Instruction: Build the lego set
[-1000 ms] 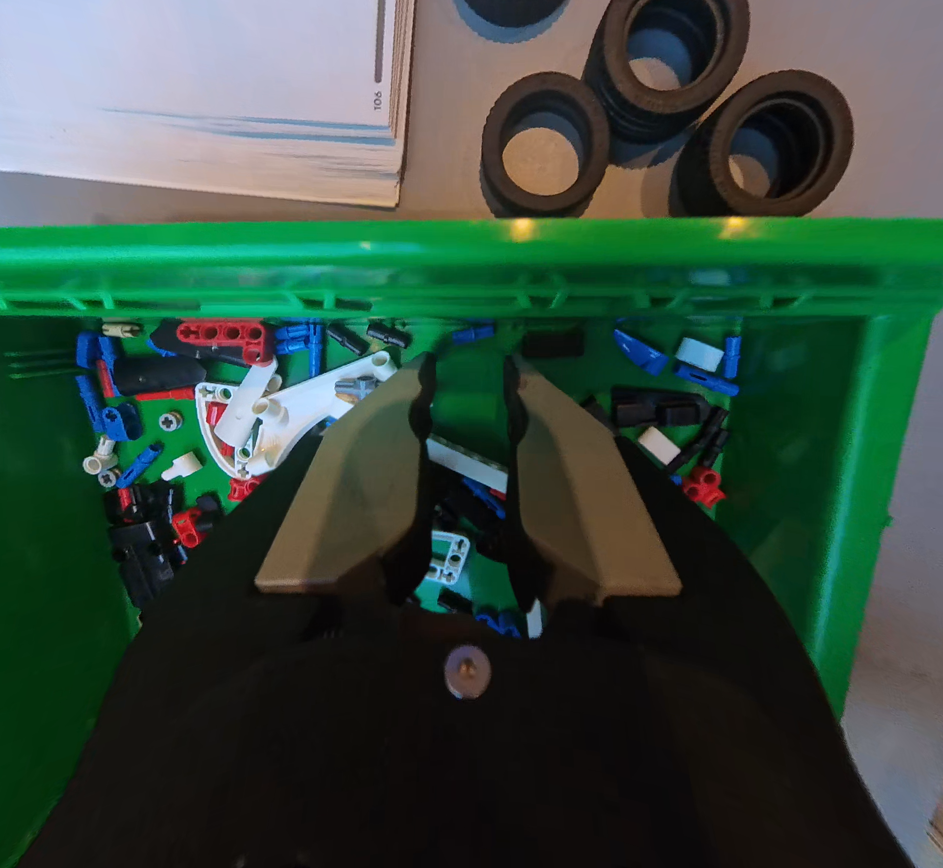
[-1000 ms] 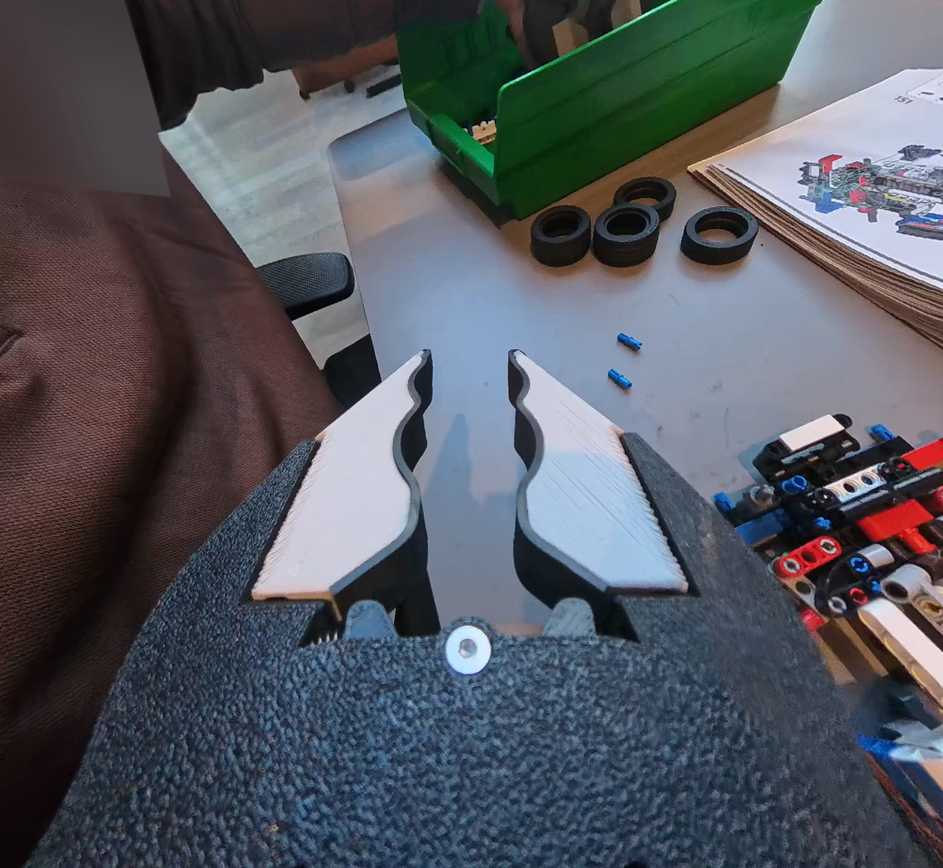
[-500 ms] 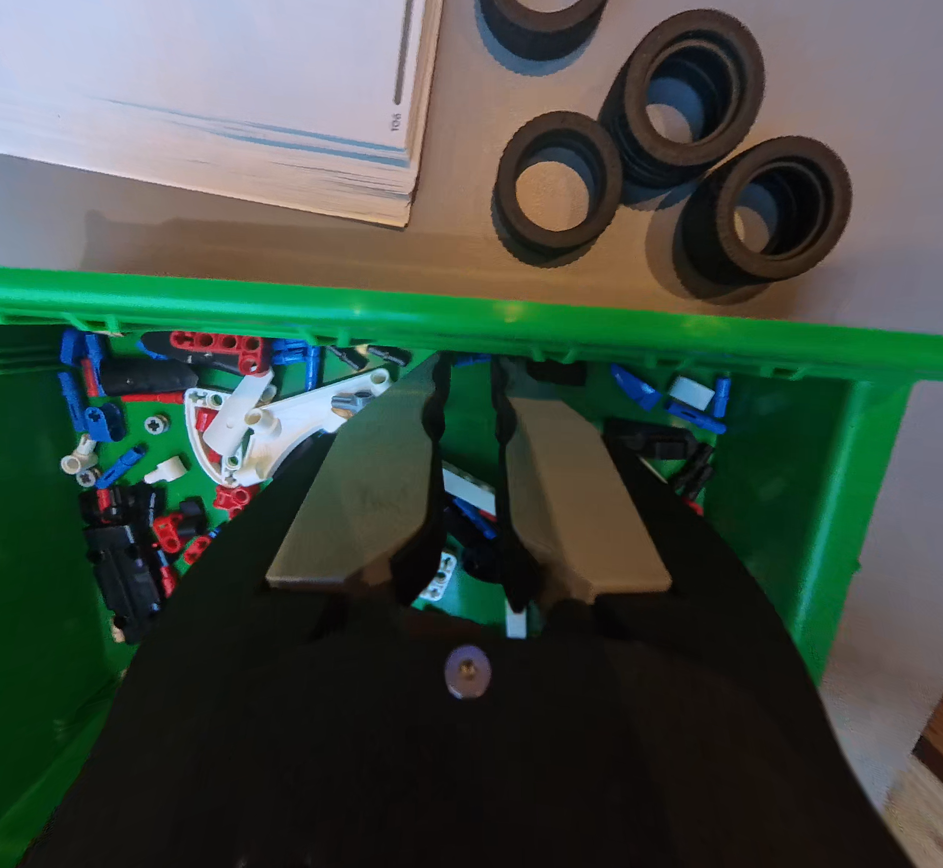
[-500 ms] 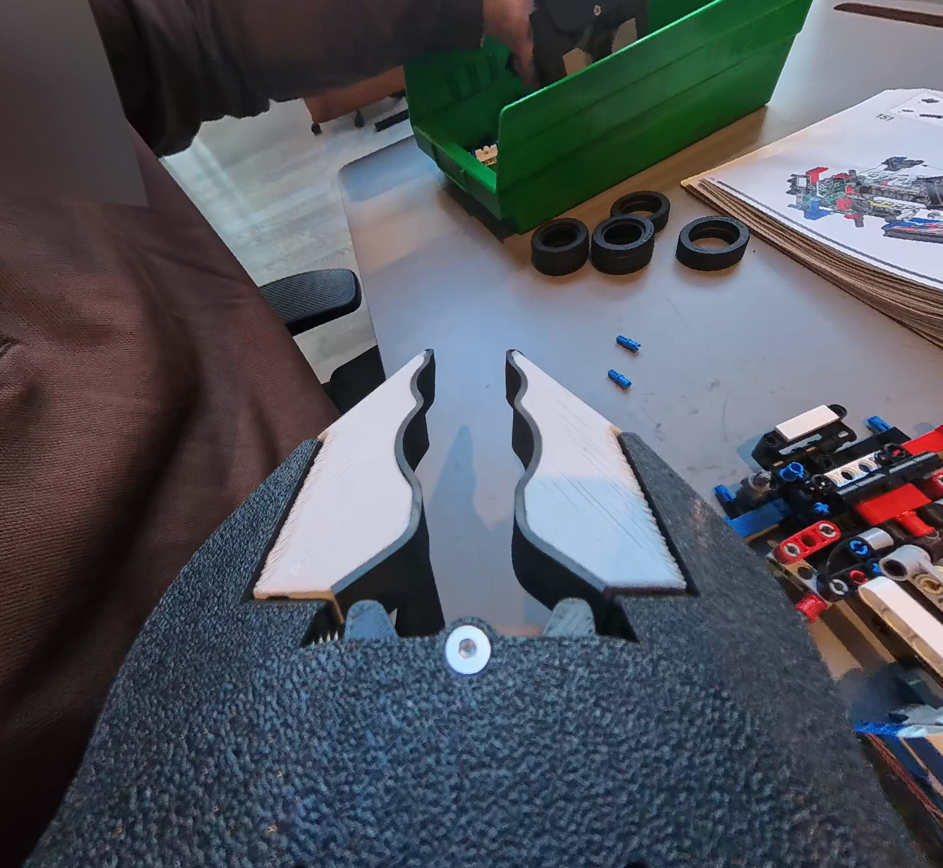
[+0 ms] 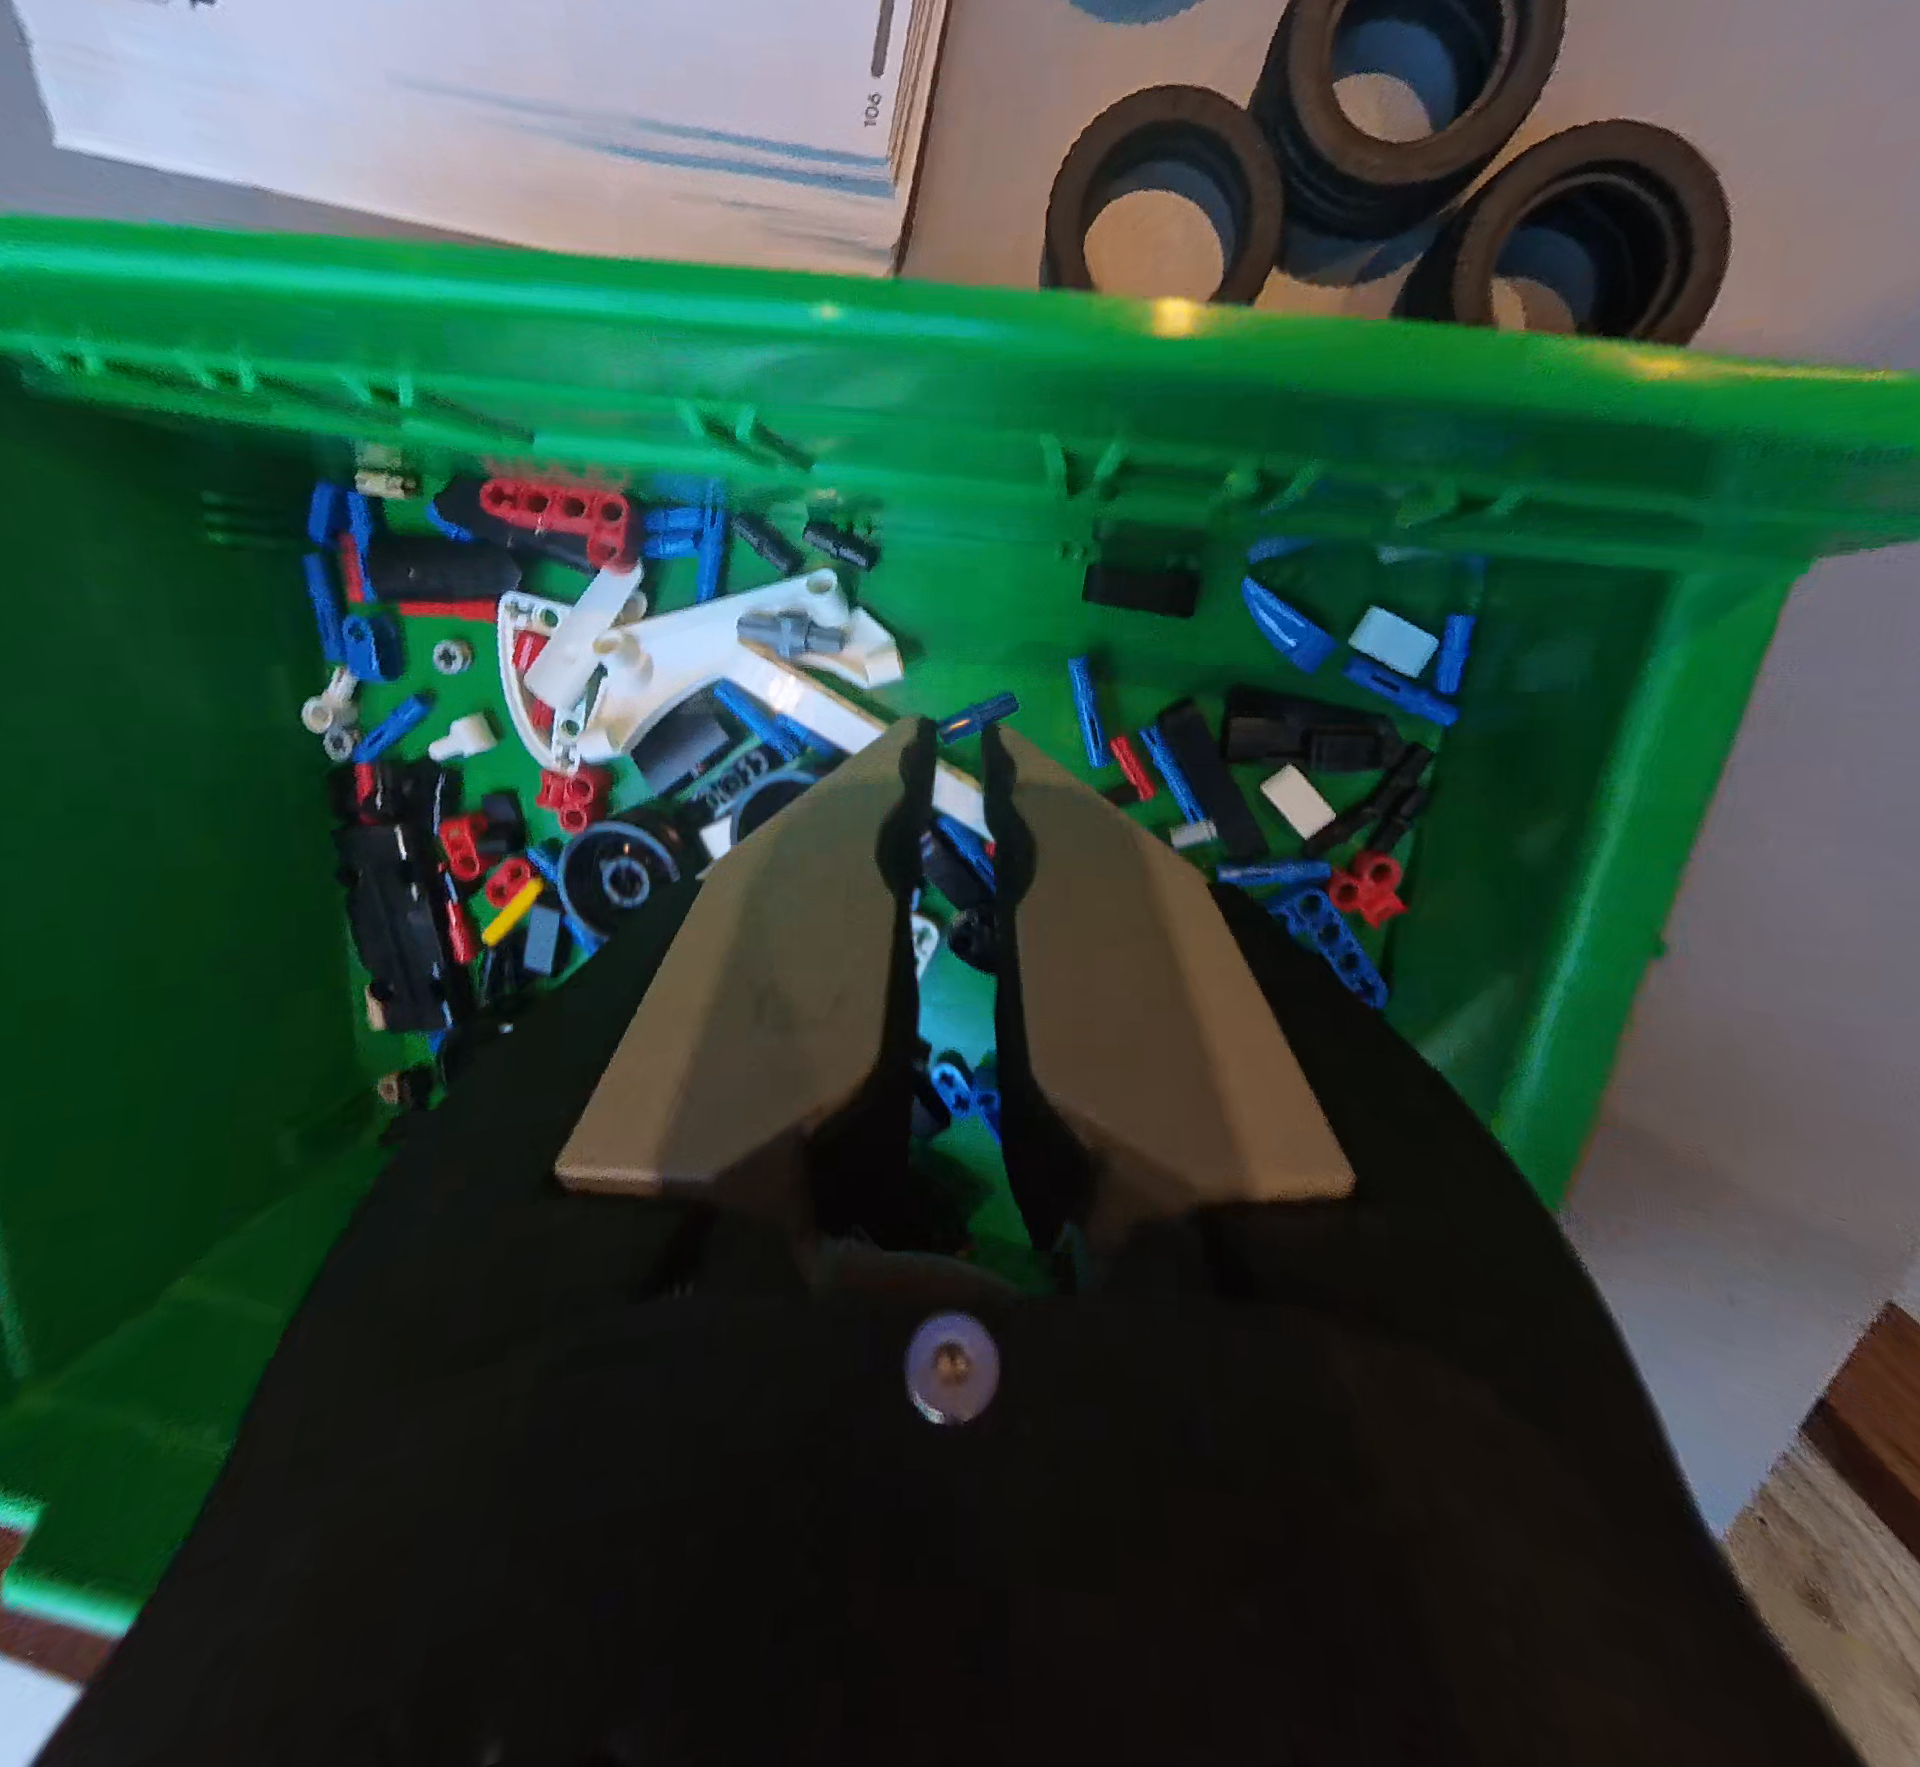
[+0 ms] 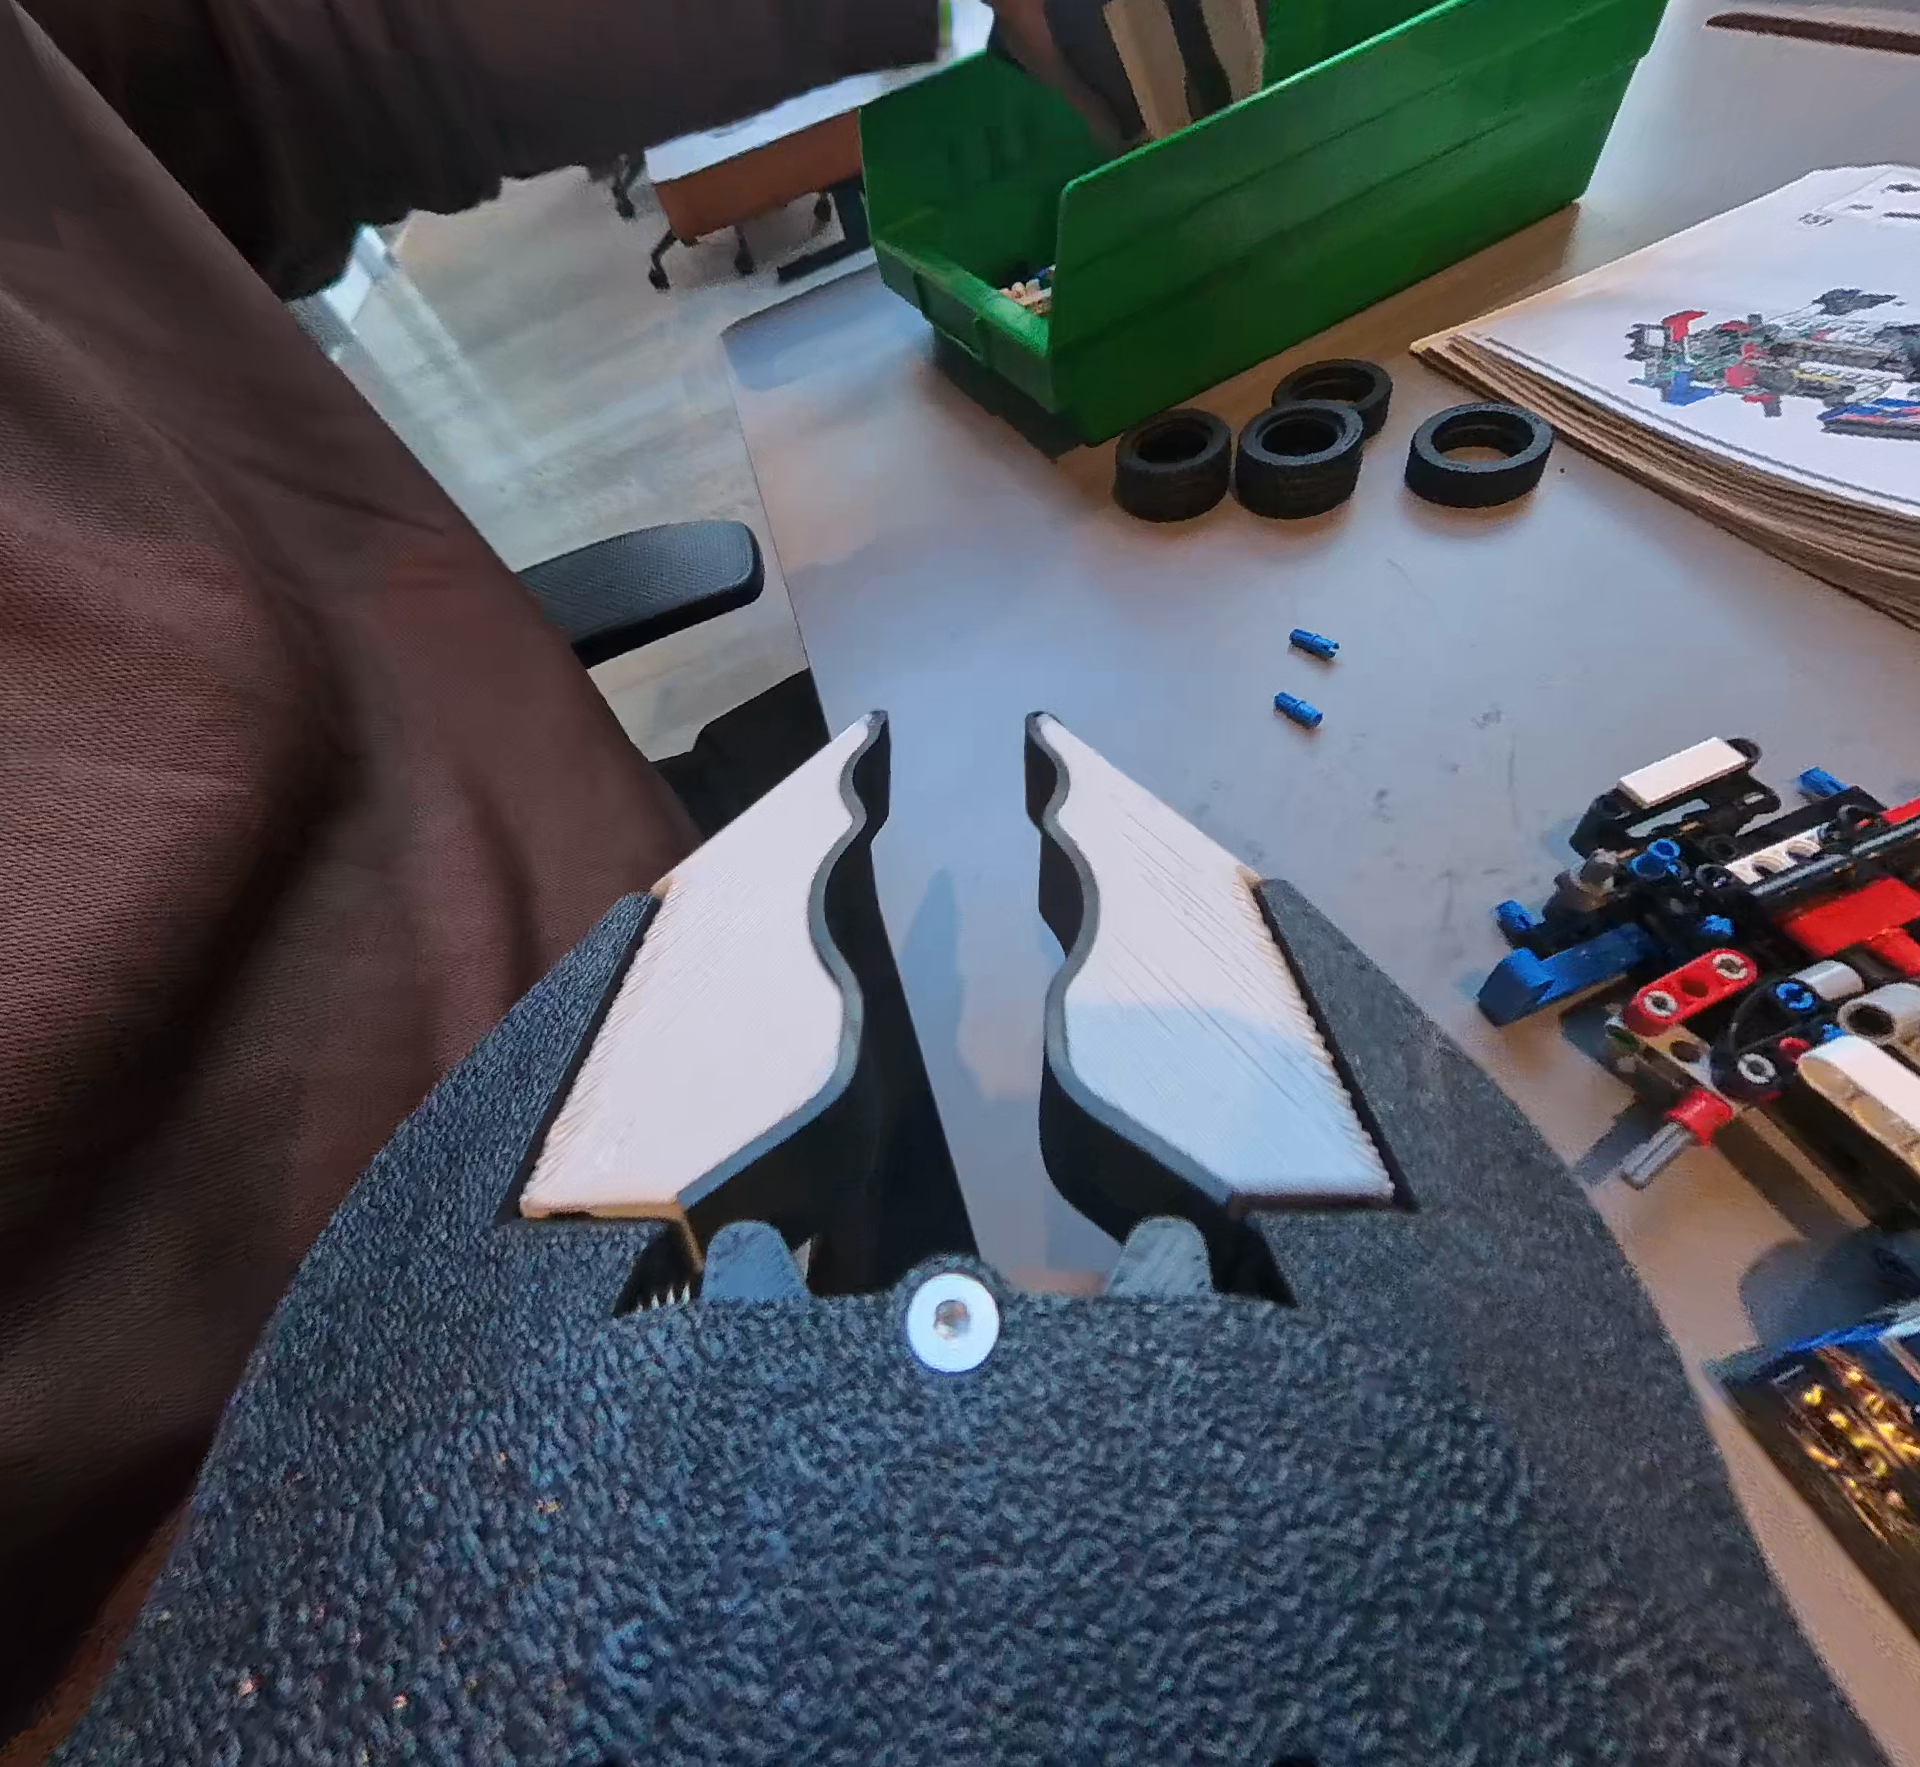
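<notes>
My left gripper [image 5: 956, 732] is inside the green bin [image 5: 935, 367], above a heap of loose red, blue, black and white Lego pieces. Its jaws are nearly together and pinch a small blue pin [image 5: 979, 714] at the tips. A white curved panel [image 5: 675, 668] lies left of the tips. The left gripper also shows far off in the right wrist view [image 6: 1174, 55], inside the bin [image 6: 1299, 263]. My right gripper [image 6: 956, 730] is open and empty, over the grey table near its front edge. The partly built model [image 6: 1766, 948] lies to its right.
Several black tyres [image 6: 1299, 460] stand just beyond the bin, also in the left wrist view [image 5: 1423, 55]. An open instruction booklet [image 6: 1714, 387] lies at the right. Two blue pins [image 6: 1311, 643] lie on the table. A brown sleeve [image 6: 416, 55] and a chair armrest [image 6: 644, 574] are at the left. About 35 centimeters separates my left fingertips from my right.
My left gripper has narrowed from open to nearly shut, picked up a blue pin at its tips and lifted within the bin. My right gripper has stayed open and barely moved.
</notes>
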{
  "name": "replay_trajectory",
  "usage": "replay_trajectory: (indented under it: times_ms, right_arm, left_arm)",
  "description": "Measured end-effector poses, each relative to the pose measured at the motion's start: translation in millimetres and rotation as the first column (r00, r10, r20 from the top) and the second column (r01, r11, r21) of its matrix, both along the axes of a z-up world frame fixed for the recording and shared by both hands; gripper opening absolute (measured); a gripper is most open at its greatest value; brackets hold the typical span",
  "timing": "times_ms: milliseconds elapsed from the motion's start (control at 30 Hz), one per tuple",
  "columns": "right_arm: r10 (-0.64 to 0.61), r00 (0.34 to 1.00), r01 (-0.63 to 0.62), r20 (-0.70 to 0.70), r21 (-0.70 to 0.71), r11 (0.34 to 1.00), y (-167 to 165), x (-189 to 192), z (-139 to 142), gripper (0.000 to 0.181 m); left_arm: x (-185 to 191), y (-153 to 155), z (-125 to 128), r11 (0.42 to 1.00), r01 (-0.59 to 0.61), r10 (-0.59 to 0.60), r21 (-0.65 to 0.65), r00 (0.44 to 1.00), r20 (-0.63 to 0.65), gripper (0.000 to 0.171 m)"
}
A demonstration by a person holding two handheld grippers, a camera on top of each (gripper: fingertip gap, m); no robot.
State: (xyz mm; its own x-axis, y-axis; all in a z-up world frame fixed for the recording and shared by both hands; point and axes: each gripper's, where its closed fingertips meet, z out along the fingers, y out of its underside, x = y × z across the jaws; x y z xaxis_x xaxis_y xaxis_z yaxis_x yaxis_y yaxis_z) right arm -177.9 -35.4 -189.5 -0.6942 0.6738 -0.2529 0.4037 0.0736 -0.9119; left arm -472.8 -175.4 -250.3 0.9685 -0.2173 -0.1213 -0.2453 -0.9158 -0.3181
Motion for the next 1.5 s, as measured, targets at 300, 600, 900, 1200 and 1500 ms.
replay_trajectory:
  times_ms: [300, 600, 900, 1200, 1500]
  right_arm:
    - [0.012, 1.000, -0.012, 0.003, 0.044, 0.999, 3, 19, -12, 0.024]
    - [0.027, 1.000, -0.026, -0.016, 0.066, 0.997, -2, 30, -18, 0.023]
    - [0.015, 0.998, -0.009, -0.054, 0.109, 0.994, 5, 41, -17, 0.022]
    - [0.003, 0.998, 0.005, -0.063, 0.136, 0.991, 11, 43, -20, 0.022]
    - [-0.046, 0.998, 0.051, -0.036, 0.129, 0.990, 22, 33, -27, 0.022]
  left_arm:
    - [23, -15, 45, 0.990, -0.044, 0.053, 0.136, 0.997, -0.061, 0.006]
    - [120, 70, 110, 0.930, 0.151, -0.118, 0.336, 0.986, -0.116, 0.006]
    - [186, 135, -5, 0.945, 0.317, -0.306, 0.081, 0.943, -0.130, 0.005]
    - [180, 126, -30, 0.955, 0.296, -0.294, -0.011, 0.944, -0.147, 0.012]
    - [182, 128, -17, 0.962, 0.262, -0.248, 0.073, 0.956, -0.158, 0.017]
